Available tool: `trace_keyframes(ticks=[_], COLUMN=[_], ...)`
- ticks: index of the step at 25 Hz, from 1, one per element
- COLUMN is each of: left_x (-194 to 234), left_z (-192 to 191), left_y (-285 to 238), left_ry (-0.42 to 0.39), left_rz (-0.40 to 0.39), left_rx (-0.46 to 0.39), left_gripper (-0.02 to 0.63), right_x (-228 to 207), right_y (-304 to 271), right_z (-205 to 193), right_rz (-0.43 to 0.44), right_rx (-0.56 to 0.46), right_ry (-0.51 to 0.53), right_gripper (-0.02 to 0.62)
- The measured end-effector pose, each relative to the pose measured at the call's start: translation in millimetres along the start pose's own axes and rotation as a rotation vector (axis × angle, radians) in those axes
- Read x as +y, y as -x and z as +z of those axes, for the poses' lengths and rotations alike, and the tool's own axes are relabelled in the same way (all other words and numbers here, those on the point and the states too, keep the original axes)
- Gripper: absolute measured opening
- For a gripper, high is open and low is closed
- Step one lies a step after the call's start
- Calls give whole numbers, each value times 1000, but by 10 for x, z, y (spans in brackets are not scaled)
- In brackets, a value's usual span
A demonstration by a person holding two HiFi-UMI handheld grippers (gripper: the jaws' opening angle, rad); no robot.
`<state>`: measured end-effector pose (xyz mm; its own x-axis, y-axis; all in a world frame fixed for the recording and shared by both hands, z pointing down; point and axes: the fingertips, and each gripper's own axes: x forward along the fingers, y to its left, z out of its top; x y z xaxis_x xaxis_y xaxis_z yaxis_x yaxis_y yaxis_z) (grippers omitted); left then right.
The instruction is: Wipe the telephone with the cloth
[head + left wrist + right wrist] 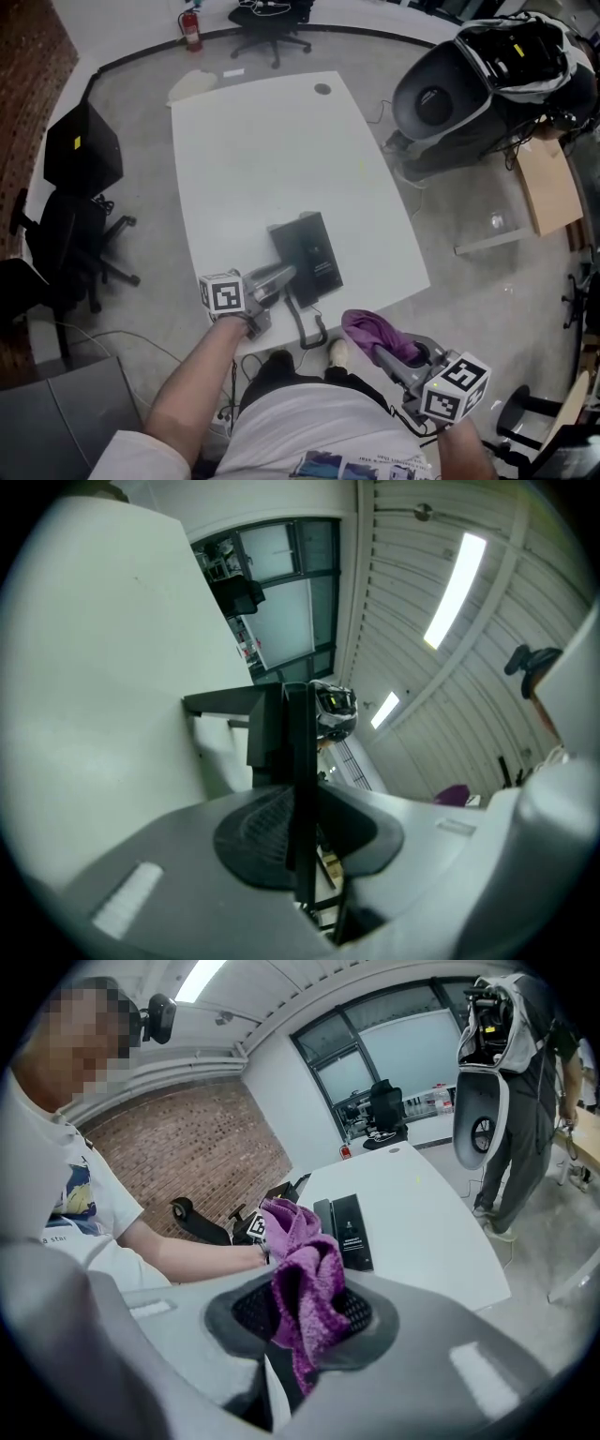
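Zero wiping contact at this point, as far as I could judge. The telephone (pixel 309 255) sat near the front edge of the white table (pixel 262 150), and the purple cloth (pixel 368 332) was well apart from it, out past the table edge by the person's body. So the prep looked done (cloth picked up, phone steadied) and the whole wipe was left to do.

Jaws: the left gripper (pixel 278 275) was at the phone's near-left corner. In the left gripper view its pads were pinching a thin black edge of the phone, partly closed around it. The right gripper (pixel 398 349) had its jaws clamped on a bunched fold of the cloth, with the rest flopping out in front.
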<state>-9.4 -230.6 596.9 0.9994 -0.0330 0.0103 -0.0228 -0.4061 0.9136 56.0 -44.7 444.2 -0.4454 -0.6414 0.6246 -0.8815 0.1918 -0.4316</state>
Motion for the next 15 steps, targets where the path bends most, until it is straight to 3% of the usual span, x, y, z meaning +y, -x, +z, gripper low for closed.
trace_keyframes(ticks=[9,15], left_x=[71,129], left_z=[-10,-33], left_y=[17,25], left_ry=[21,25], left_rz=[6,71], left_rx=[3,14], left_gripper=[81,81], right_x=[-11,-17], right_y=[-17,-39], right_z=[39,76], right_rz=[-1,10], right_rx=[3,-1], right_ry=[-6,-6], right_gripper=[84,84])
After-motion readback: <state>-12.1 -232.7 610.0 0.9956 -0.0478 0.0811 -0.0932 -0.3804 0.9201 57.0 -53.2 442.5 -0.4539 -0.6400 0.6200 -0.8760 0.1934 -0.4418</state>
